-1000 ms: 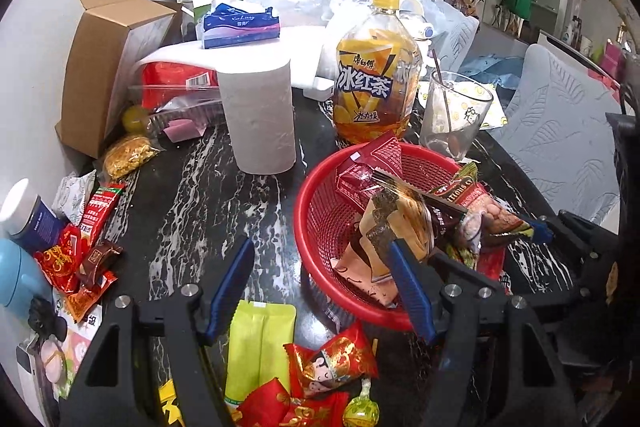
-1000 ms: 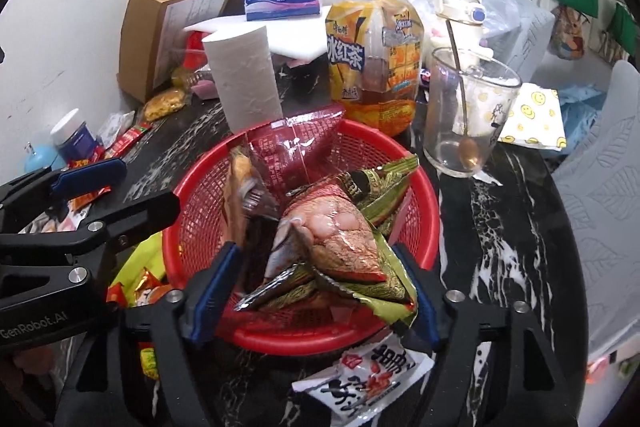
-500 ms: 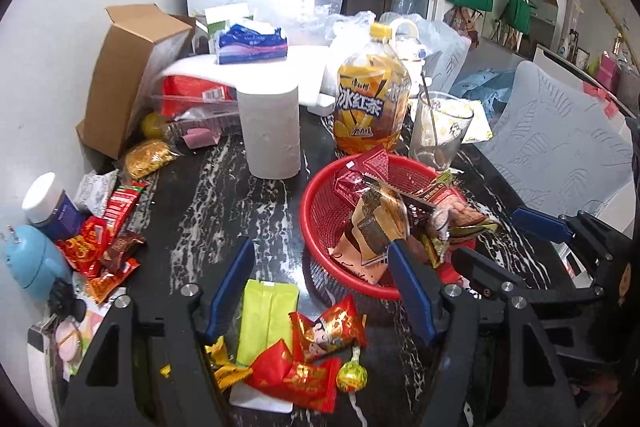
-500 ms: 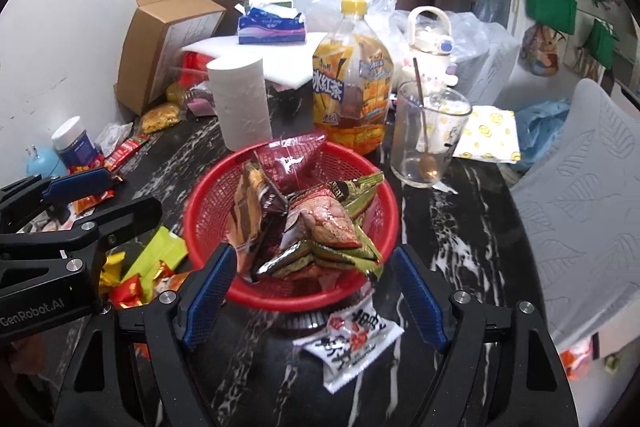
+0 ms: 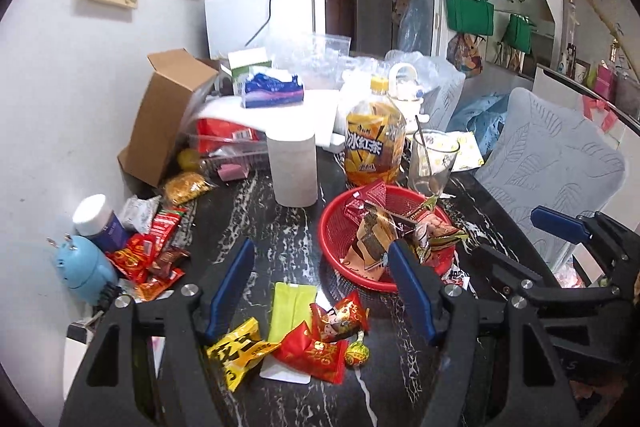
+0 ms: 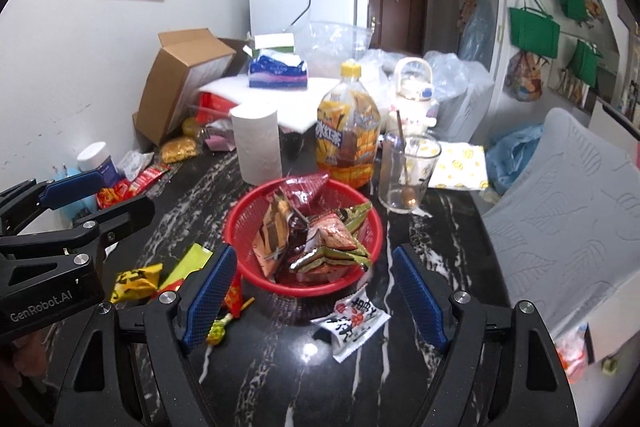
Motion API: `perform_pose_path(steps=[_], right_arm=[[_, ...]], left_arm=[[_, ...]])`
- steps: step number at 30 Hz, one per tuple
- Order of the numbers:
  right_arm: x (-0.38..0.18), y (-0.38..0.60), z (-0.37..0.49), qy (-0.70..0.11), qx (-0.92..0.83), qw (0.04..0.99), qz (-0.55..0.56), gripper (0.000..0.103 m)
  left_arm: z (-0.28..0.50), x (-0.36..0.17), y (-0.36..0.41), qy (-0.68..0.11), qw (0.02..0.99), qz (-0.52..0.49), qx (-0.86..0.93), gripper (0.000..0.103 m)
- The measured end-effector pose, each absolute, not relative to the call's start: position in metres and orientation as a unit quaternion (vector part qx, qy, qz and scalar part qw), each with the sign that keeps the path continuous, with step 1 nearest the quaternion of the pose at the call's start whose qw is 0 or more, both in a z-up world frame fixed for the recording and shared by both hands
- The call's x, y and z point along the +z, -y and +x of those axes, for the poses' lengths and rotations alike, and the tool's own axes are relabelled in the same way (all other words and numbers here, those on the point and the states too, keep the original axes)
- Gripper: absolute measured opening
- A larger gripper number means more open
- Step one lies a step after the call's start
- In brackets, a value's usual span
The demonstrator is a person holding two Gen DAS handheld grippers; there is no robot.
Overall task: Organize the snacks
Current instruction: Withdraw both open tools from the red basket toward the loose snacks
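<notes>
Both your left tool (image 5: 322,291) and right tool (image 6: 312,297) gape empty above the black marble counter (image 6: 436,235); snack packets fill the red basket (image 6: 240,223).

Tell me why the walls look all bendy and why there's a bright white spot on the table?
Both wrist views use fisheye lenses, so the edges curve and the corners go black. In the right wrist view the shiny black table mirrors a light as a white glare spot. In the left wrist view the red basket stays sharp.
</notes>
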State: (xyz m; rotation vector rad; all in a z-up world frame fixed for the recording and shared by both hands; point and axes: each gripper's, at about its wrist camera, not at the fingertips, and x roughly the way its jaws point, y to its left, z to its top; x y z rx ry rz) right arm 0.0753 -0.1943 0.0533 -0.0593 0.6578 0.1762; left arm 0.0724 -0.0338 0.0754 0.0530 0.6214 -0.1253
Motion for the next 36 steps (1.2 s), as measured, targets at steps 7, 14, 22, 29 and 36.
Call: perform_pose_path(steps=[7,14,22,29,36], right_arm=[[0.071,0.188,0.051,-0.308,0.087,0.947,-0.024,0.081],[0.076,0.173,0.026,-0.300,0.101,0.948,-0.031,0.081],[0.066,0.152,0.004,-0.307,0.122,0.943,-0.037,0.081],[0.048,0.133,-0.005,-0.321,0.145,0.935,-0.043,0.081],[0.021,0.120,-0.002,-0.351,0.161,0.922,-0.037,0.081]], left_arm=[[0.044,0.092,0.023,-0.287,0.956,0.031,-0.050,0.068],[0.018,0.091,0.007,-0.301,0.952,0.024,-0.046,0.068],[-0.003,0.075,-0.011,-0.318,0.947,0.022,-0.032,0.068],[-0.011,0.055,-0.027,-0.336,0.942,0.019,-0.020,0.068],[-0.004,0.026,-0.041,-0.368,0.930,0.007,-0.015,0.068]])
